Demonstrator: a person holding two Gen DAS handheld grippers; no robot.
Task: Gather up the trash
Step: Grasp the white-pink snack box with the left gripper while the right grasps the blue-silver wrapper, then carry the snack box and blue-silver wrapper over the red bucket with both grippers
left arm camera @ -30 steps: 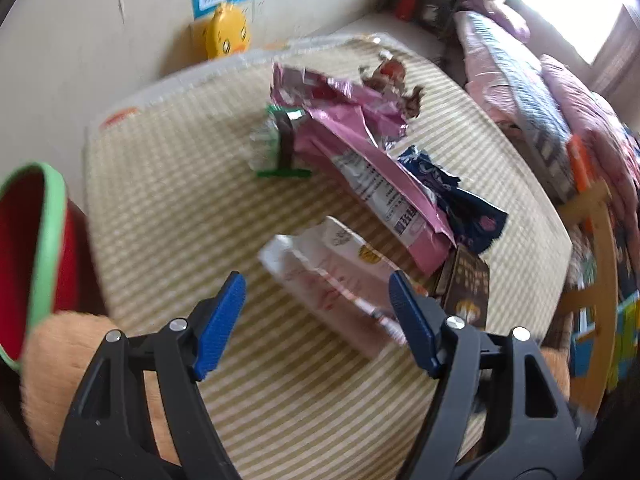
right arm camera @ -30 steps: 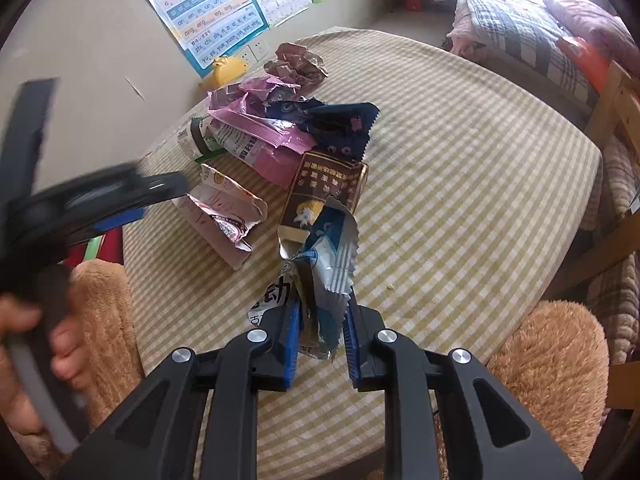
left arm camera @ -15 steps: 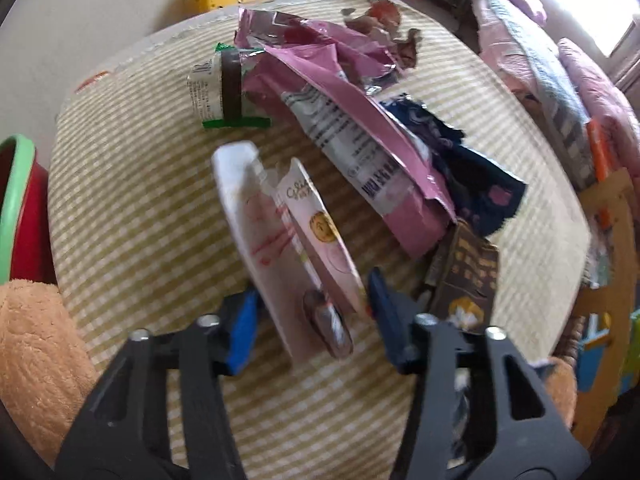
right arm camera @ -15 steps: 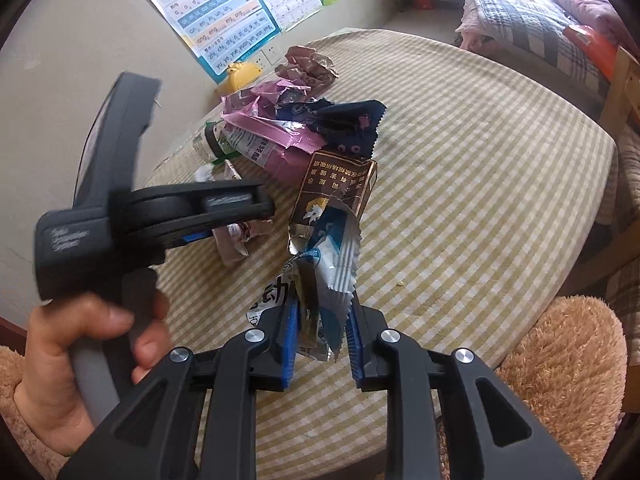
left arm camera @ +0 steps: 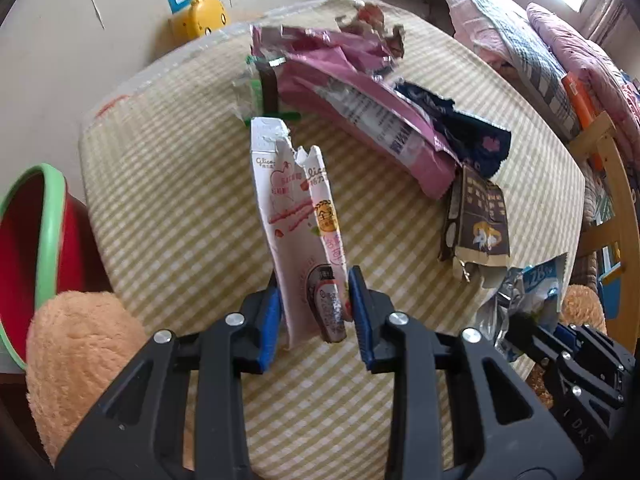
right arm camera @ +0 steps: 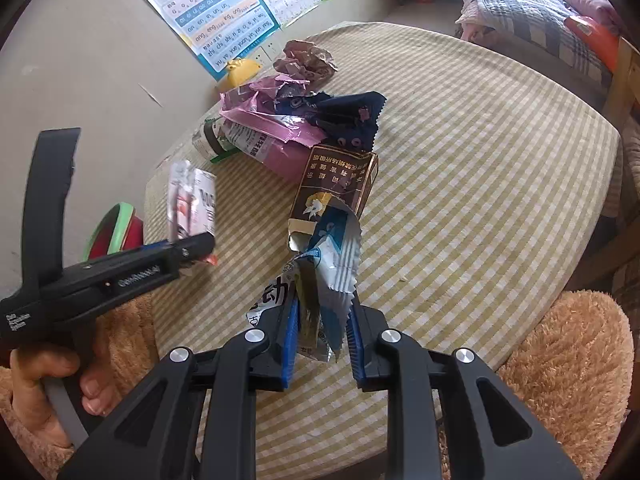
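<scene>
The left wrist view shows the left gripper [left arm camera: 314,312], jaws just closed, pinching a torn white-and-pink wrapper [left arm camera: 288,216] lifted above the checked table [left arm camera: 168,200], while the right wrist view shows the right gripper [right arm camera: 322,340] clamping crumpled blue-and-silver wrappers [right arm camera: 332,256] over the table.

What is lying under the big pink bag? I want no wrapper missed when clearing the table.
A green-edged clear wrapper pokes out from under the pink bag at one end, and a dark blue wrapper lies partly tucked beneath its other side. Anything further under it is hidden.
</scene>
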